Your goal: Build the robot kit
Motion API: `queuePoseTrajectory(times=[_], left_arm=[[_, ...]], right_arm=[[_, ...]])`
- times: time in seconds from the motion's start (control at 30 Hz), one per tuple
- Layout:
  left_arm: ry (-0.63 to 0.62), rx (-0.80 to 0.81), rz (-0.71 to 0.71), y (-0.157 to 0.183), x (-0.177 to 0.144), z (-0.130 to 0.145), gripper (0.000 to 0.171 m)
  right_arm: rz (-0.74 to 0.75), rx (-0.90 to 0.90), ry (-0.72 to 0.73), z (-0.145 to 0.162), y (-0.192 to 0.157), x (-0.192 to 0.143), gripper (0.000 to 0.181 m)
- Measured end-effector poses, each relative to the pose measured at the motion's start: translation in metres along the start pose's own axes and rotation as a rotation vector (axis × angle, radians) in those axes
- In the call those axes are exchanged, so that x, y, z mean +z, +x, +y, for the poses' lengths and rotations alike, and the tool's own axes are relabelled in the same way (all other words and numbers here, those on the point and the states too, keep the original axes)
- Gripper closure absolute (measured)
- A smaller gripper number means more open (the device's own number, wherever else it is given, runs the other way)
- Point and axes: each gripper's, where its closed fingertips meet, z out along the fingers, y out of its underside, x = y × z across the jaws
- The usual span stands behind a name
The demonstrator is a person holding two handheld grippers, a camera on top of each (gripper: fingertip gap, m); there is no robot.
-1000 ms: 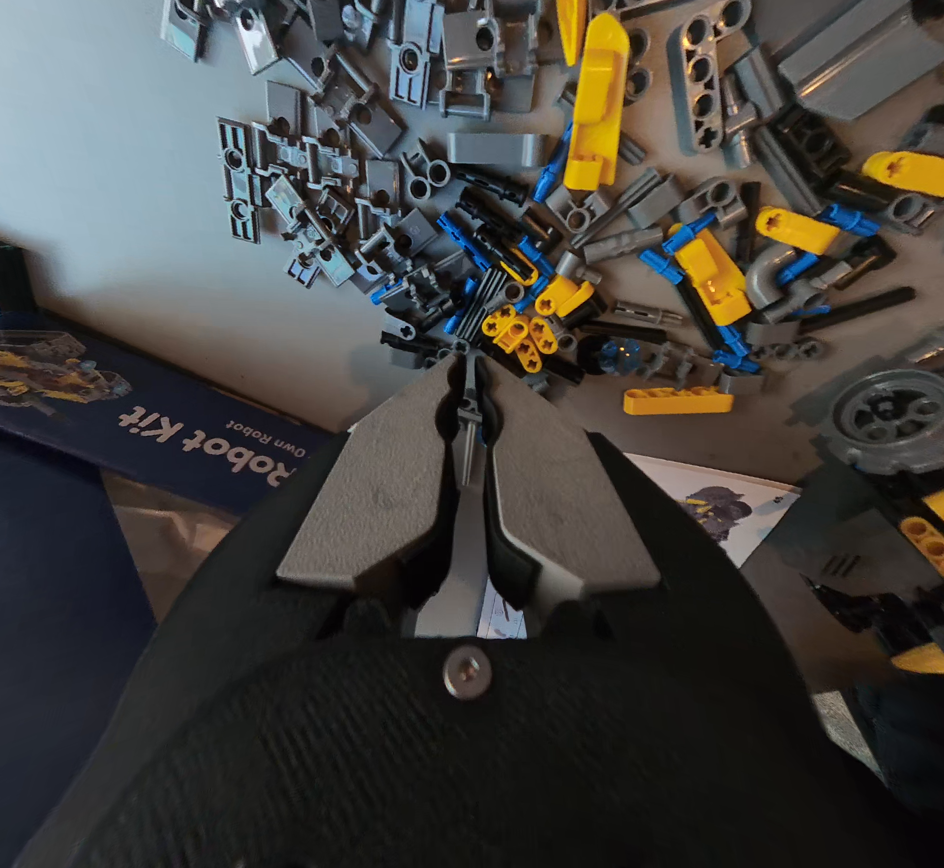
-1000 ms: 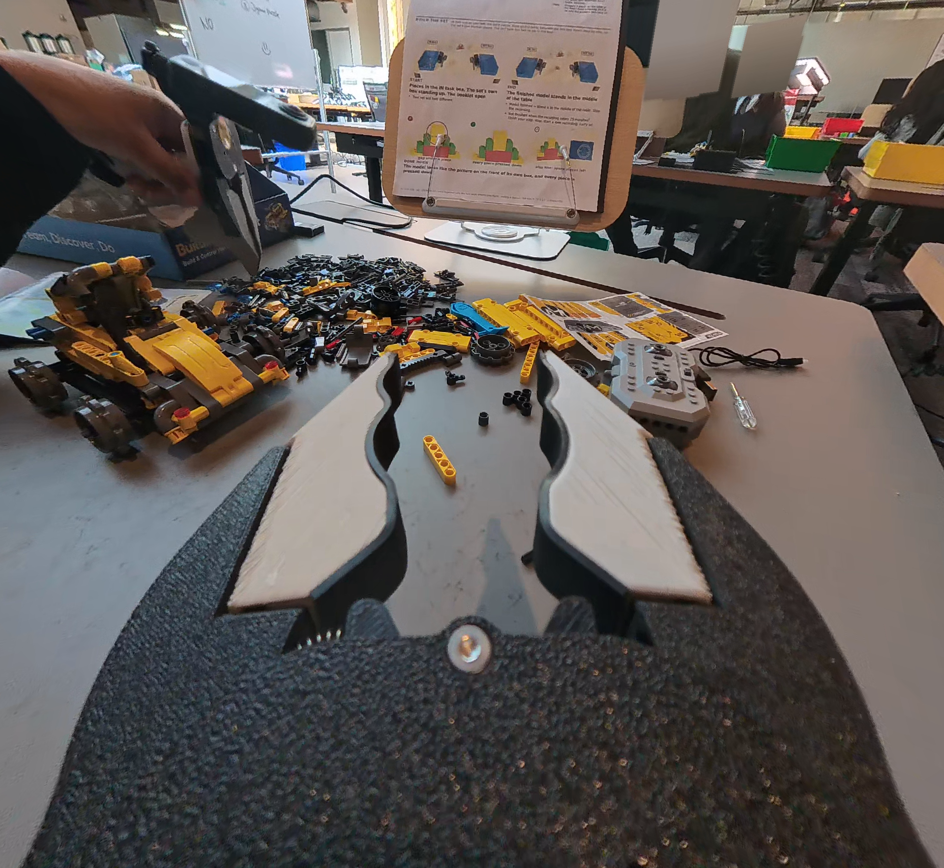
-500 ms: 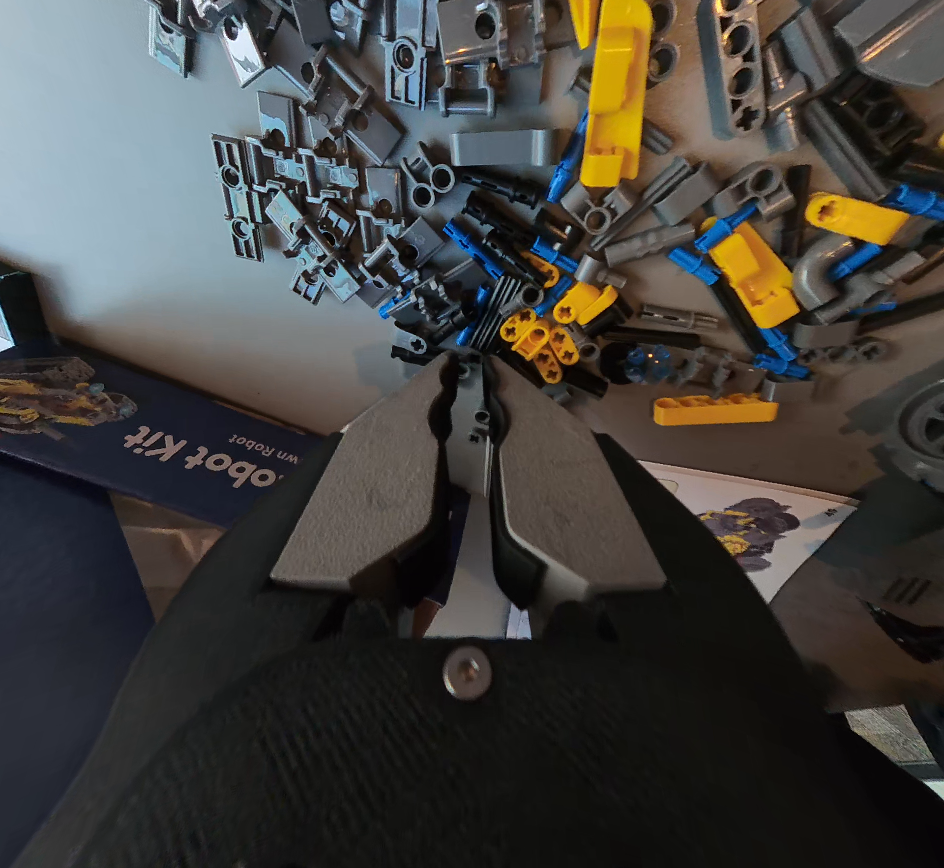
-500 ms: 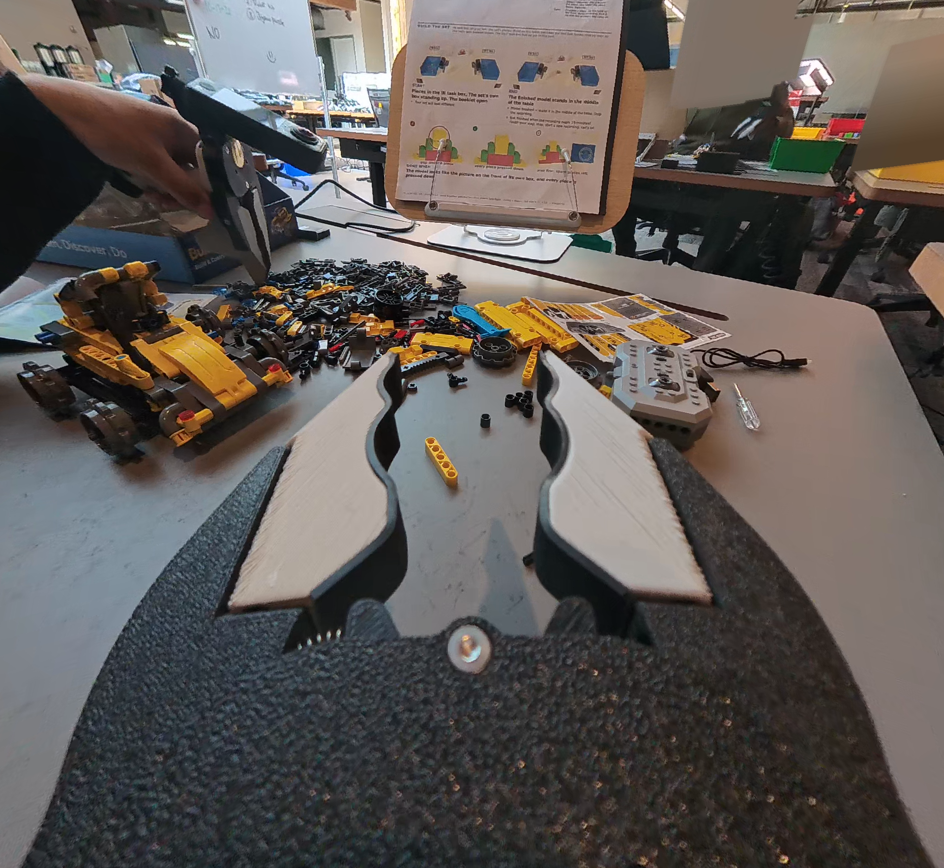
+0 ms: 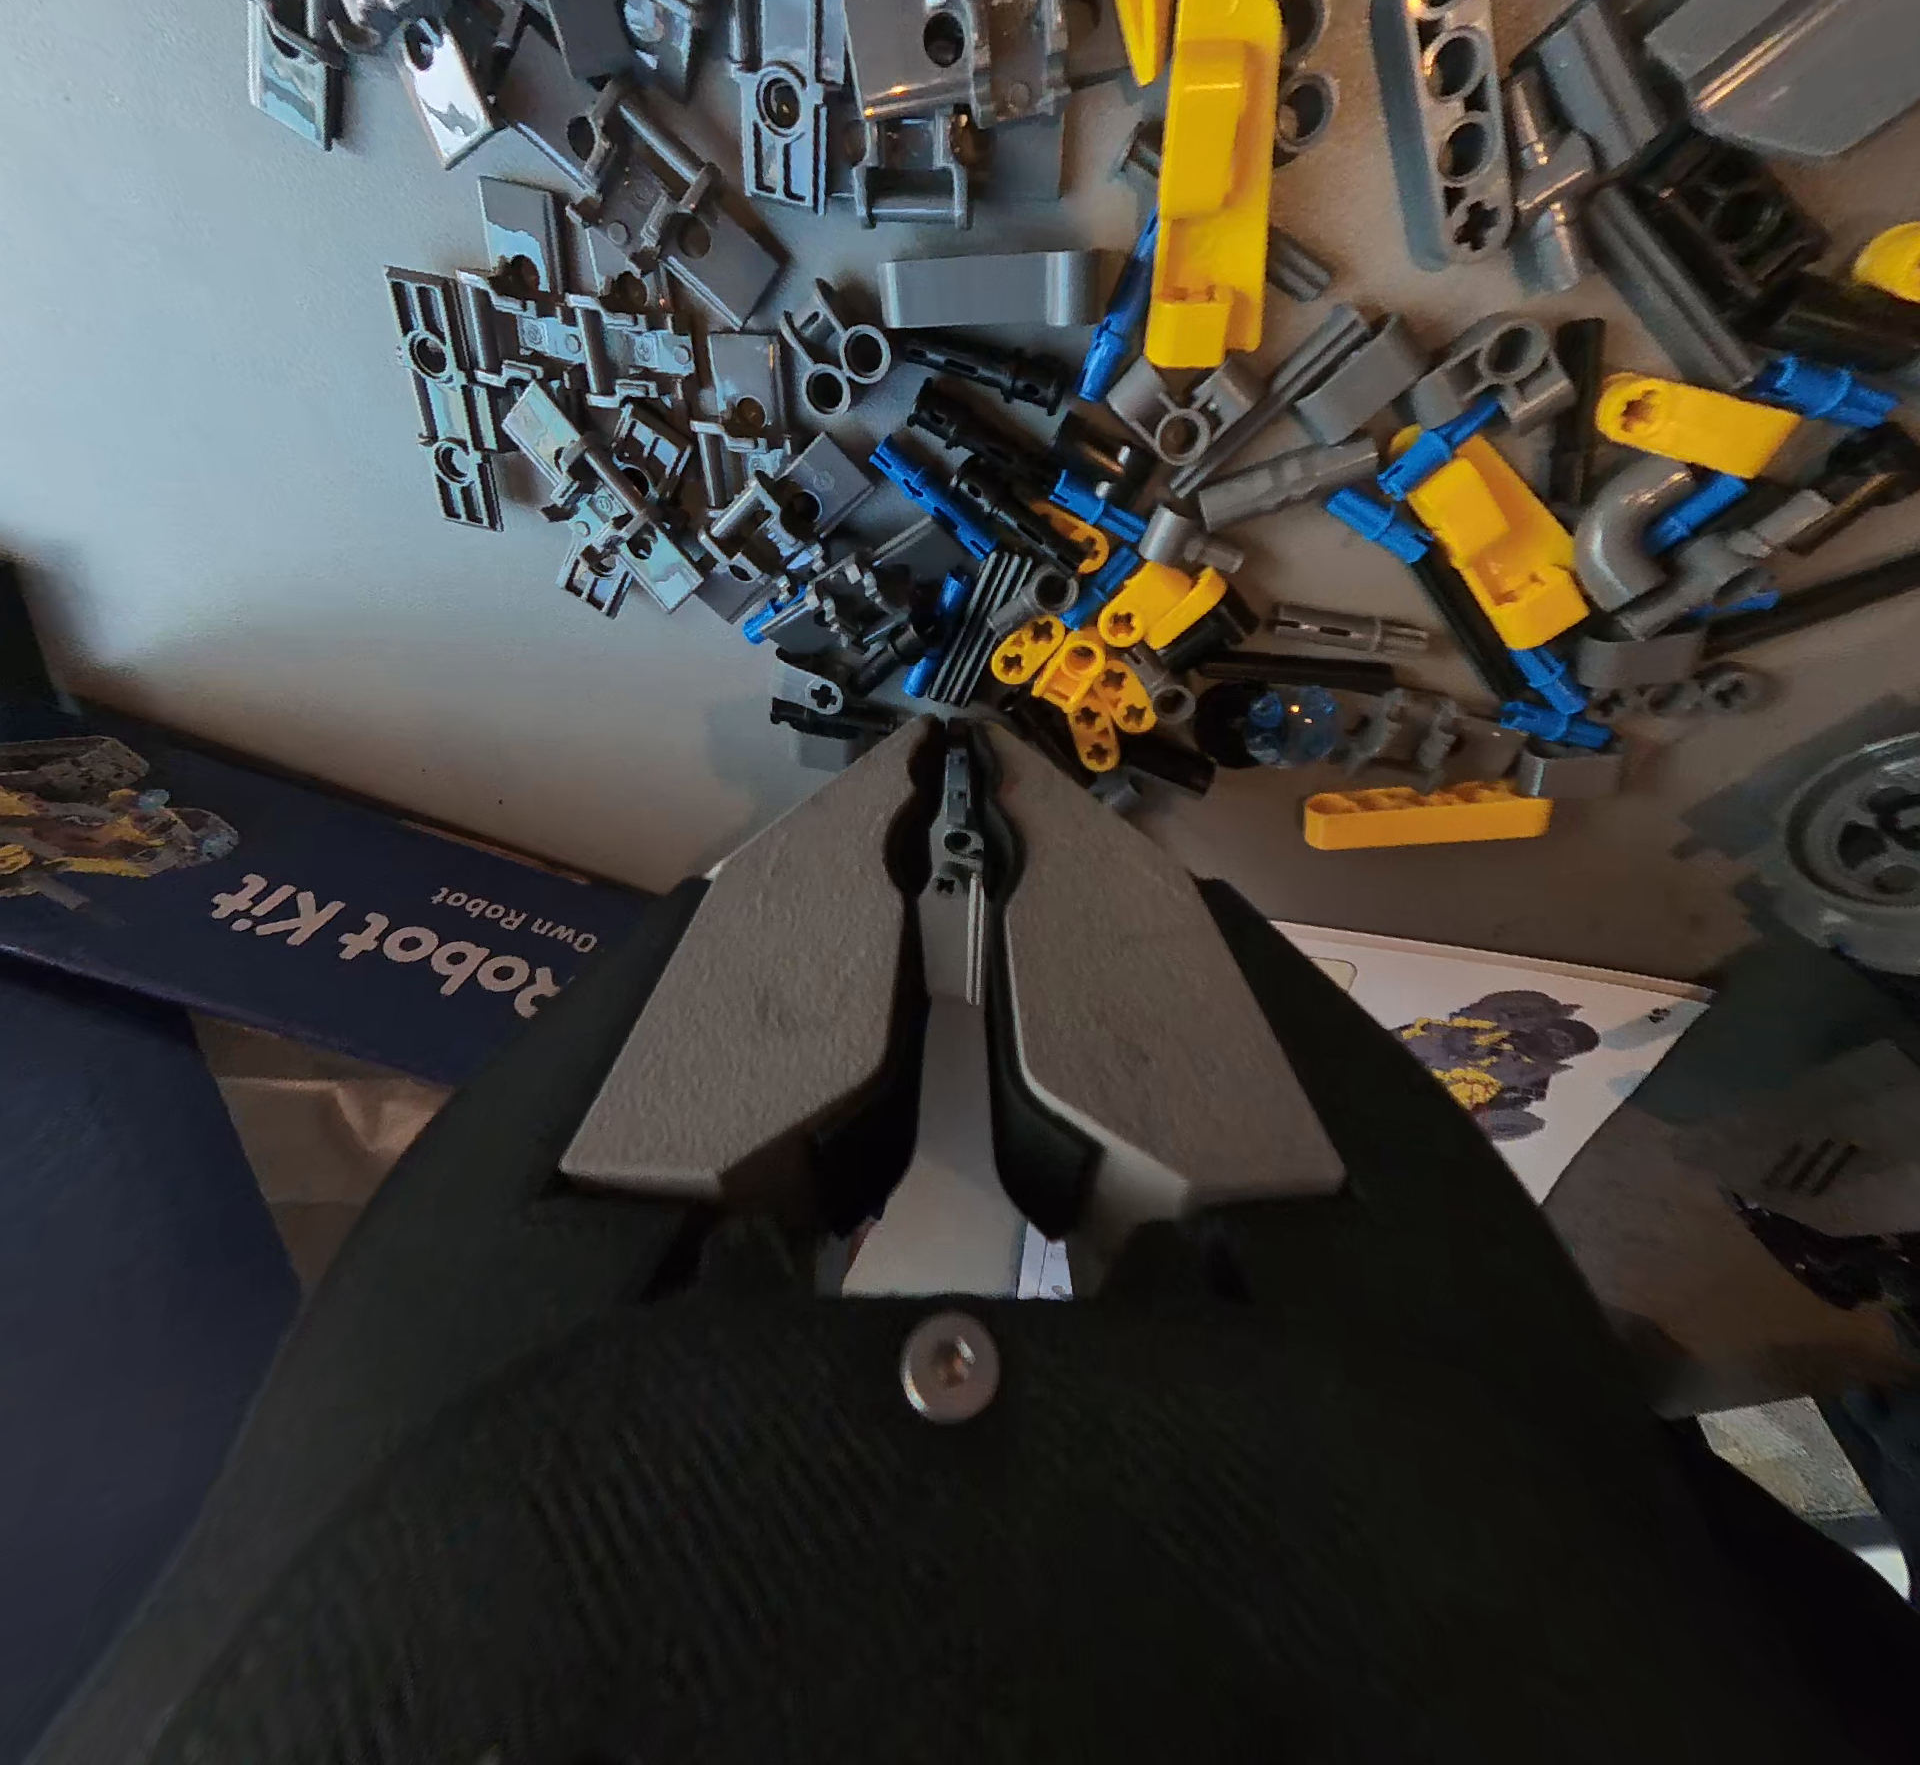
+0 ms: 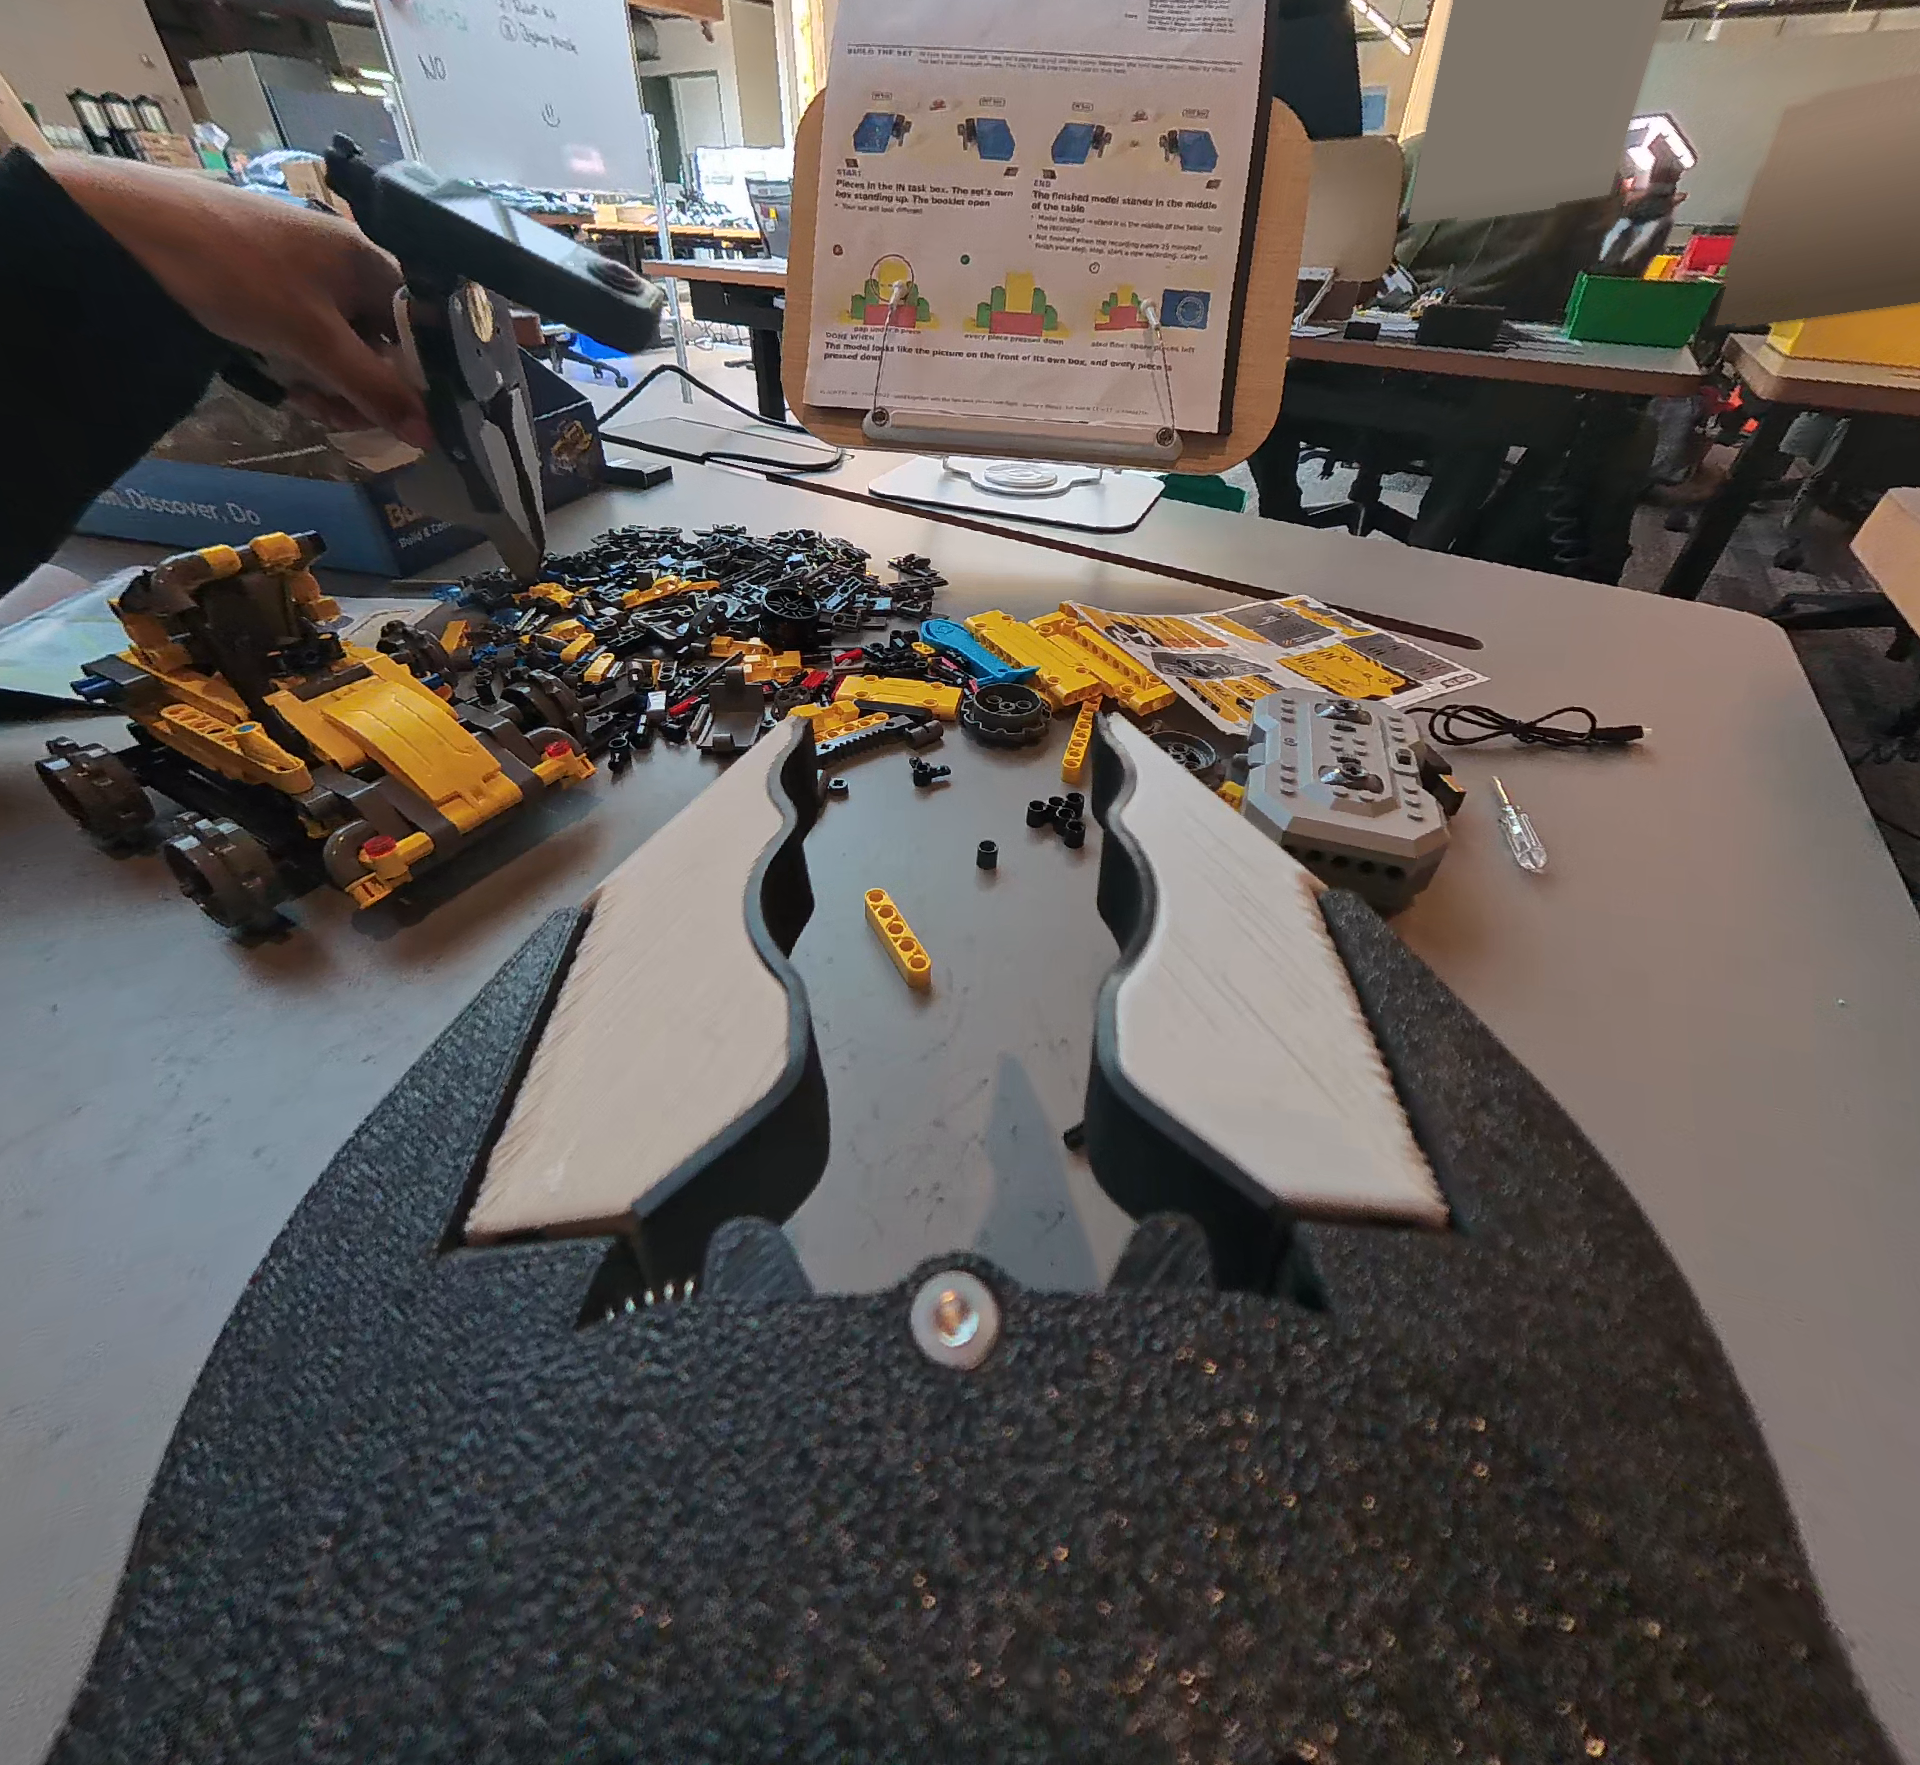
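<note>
left wrist: steep, close down on parts pile (image 5: 1039,427) | right wrist: low, level across table (image 6: 1558,988) | shared: pile

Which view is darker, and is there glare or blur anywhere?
Left wrist view is dimmer, the parts pile sharp, with glare on glossy grey plates. Right wrist view is bright and backlit, edges bowed by the wide lens, the far room soft behind the instruction sheet.

The left gripper (image 5: 951,739) points steeply down, its 2 fingers nearly closed, pinching a thin grey piece (image 5: 958,822). A hand (image 6: 281,302) grips its handle. The right gripper (image 6: 951,759) sits low and level, fingers spread wide, holding nothing.
</note>
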Motion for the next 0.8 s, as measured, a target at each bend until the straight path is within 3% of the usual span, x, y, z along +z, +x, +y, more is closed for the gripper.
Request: queuePoseTrajectory(times=[0.27,0.4,0.47,0.6,0.67,0.8], left_arm=[[0.195,-0.003,-0.078,0.001,-0.05,-0.025,0.17],[0.369,0.08,-0.097,0.034,-0.092,-0.062,0.17],[0.494,0.186,-0.046,0.078,-0.117,-0.088,0.17],[0.727,0.518,0.278,0.229,-0.168,-0.116,0.17],[0.713,0.633,0.392,0.288,-0.169,-0.111,0.17],[0.675,0.722,0.436,0.353,-0.158,-0.104,0.17]], right_arm=[[-0.001,0.001,-0.012,0.002,0.0,0.002,0.129],[0.002,-0.003,-0.017,0.003,0.001,0.002,0.129],[0.004,0.007,-0.015,0.003,0.002,0.002,0.129],[0.028,0.036,0.008,0.0,0.009,-0.002,0.13],[0.038,0.049,0.026,-0.003,0.012,-0.004,0.13],[0.037,0.073,0.07,-0.01,0.015,-0.01,0.131]])
